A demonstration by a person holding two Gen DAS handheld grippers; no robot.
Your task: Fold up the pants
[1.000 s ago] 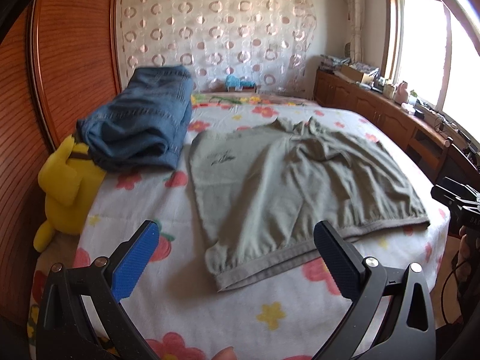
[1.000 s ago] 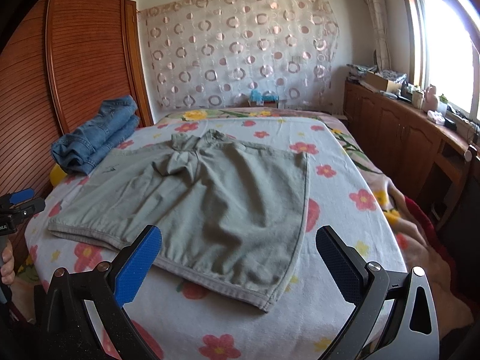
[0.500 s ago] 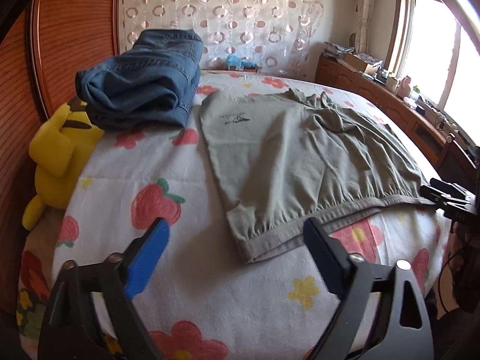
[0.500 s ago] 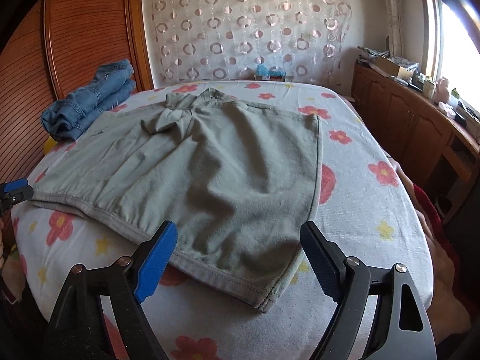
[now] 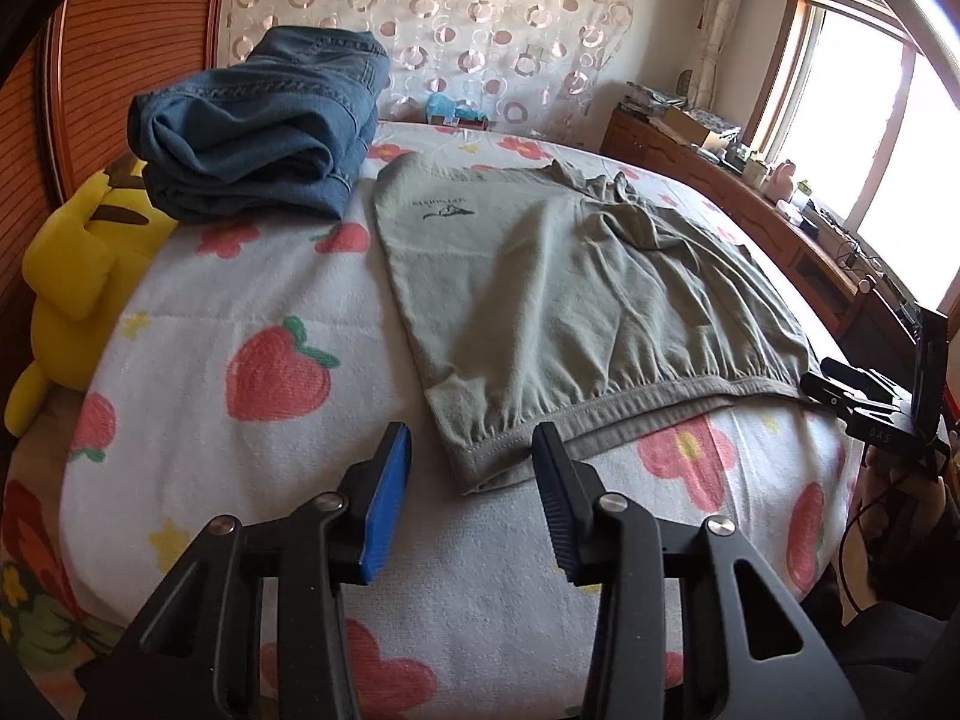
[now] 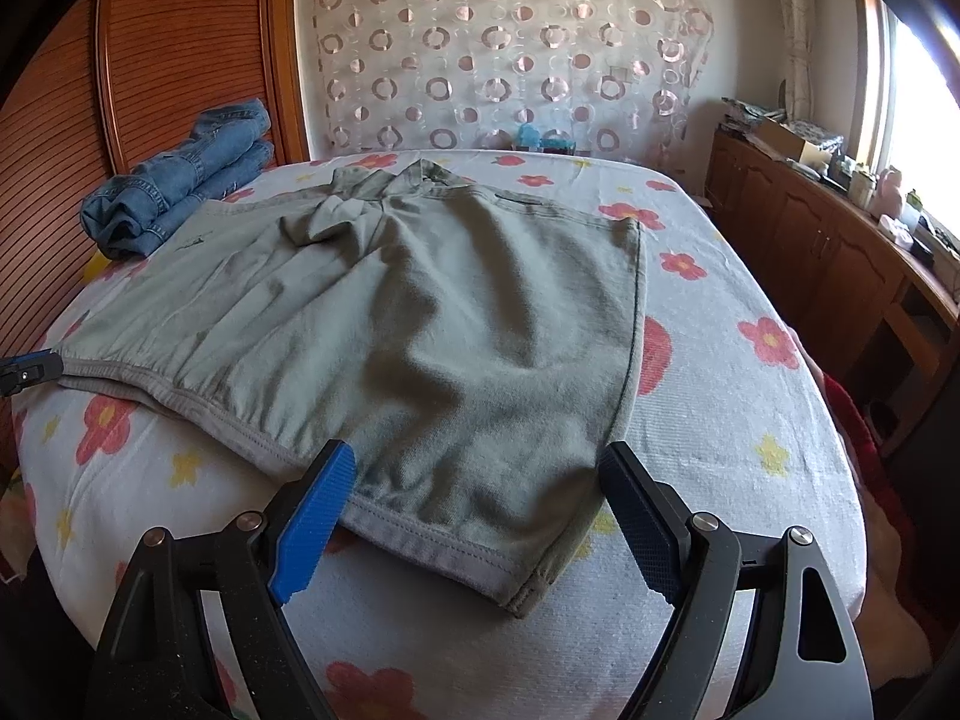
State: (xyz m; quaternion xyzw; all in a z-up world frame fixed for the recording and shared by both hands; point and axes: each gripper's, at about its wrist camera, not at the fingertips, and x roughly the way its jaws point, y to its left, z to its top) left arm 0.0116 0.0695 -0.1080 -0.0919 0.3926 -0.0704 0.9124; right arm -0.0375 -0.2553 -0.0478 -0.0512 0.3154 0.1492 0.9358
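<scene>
The grey pants point(image 5: 564, 300) lie flat on the bed point(image 5: 252, 468), on a white cover with red flowers. The pants are the landmark here.

The left gripper point(image 5: 471, 471) is at the near corner of the pants' waistband. Its jaws are closing, and that corner sits in the gap between them. The blue pads point(image 5: 384, 510) do not press the cloth yet.

The right gripper point(image 6: 477, 516) is at the other near corner of the pants. Its jaws are spread wide, one on each side of the corner, and they do not pinch it.

Folded blue jeans point(image 5: 258, 132) sit just past the far left corner of the pants. A yellow soft toy point(image 5: 78, 264) is beside the jeans, well to the left of the pants. A wooden cabinet point(image 6: 840, 252) stands well to the right of the pants, under a window point(image 5: 864, 138).
</scene>
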